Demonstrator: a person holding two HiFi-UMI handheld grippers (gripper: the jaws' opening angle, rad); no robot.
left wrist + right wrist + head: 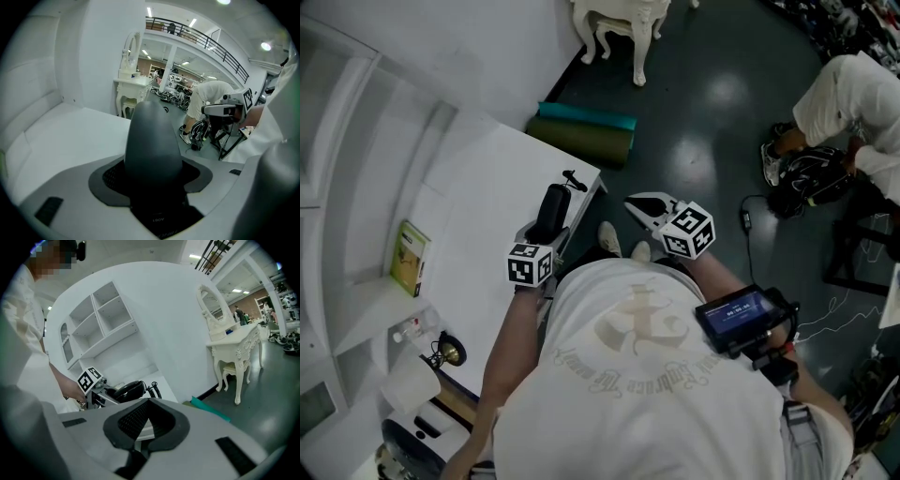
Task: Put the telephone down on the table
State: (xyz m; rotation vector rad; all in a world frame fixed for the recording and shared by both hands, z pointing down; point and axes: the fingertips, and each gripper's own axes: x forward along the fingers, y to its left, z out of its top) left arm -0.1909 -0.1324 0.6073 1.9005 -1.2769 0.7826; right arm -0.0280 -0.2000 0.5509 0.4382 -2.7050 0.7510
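Left gripper [542, 240] grips the black telephone [553, 206] between wide-set jaws at the table's [473, 192] edge, with the coiled cord [574, 178] over the table. Right gripper [649, 208] hangs beside the table, its 2 jaws together and empty.

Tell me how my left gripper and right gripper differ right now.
The left gripper grips the black telephone handset; the right gripper is empty, jaws together. The left gripper sits over the edge of the white table; the right gripper hangs over the dark floor. Both carry a marker cube.
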